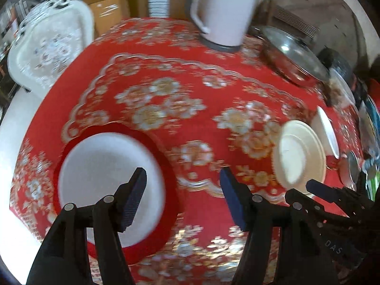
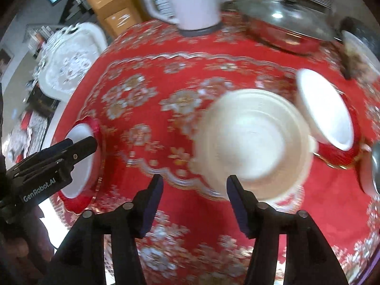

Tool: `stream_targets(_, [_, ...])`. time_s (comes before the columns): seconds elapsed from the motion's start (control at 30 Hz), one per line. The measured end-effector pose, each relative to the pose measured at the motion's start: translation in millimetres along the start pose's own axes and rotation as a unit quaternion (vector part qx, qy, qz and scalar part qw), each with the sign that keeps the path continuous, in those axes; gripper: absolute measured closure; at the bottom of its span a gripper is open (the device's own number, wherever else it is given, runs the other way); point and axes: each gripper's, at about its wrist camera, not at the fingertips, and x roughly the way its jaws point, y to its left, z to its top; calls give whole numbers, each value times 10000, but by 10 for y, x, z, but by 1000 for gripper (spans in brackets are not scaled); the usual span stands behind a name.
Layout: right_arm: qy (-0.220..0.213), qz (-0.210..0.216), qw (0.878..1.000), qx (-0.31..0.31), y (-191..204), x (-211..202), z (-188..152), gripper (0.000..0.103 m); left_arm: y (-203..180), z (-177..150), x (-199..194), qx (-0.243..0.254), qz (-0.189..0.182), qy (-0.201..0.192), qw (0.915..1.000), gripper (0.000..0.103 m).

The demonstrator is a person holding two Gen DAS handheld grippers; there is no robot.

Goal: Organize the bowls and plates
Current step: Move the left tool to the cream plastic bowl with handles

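both tools hover above the red floral tablecloth [image 1: 190, 90] with nothing held; the left gripper [image 1: 182, 197] stands wide open, its left pad over the white well of the red-rimmed plate [image 1: 102, 166], which lies on the cloth near the table's front left edge, ahead and to the left of the jaw centre; the right gripper [image 2: 194, 201] is also wide open and empty, and the cream plate [image 2: 254, 140] lies just ahead and a little to the right of it, its near rim close to the right pad; both plates are round, so no long axis governs the approach, only the rim; in my judgement each hand is nearer its own plate, the left to the red-rimmed one, the right to the cream one, and the next move turns on bringing a rim between the pads; a red bowl with white inside [image 2: 325, 109] sits just beyond the cream plate, apparently touching or nearly so, blur prevents certainty; a white jug [image 1: 223, 11] and a lidded steel pan [image 1: 292, 54] stand at the far side; legible writing: "genrobot.ai" on the left tool's body in the right wrist view, and "das" on the right tool's body in the left wrist view; a barcode-like label on the jug cannot be read.
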Motion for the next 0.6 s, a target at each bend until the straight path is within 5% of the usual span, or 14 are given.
stream_targets(0.6, [-360,-467,9936,966,-1104,-507,-256,43,-1256,263,50,938,-673,-277,9929,40])
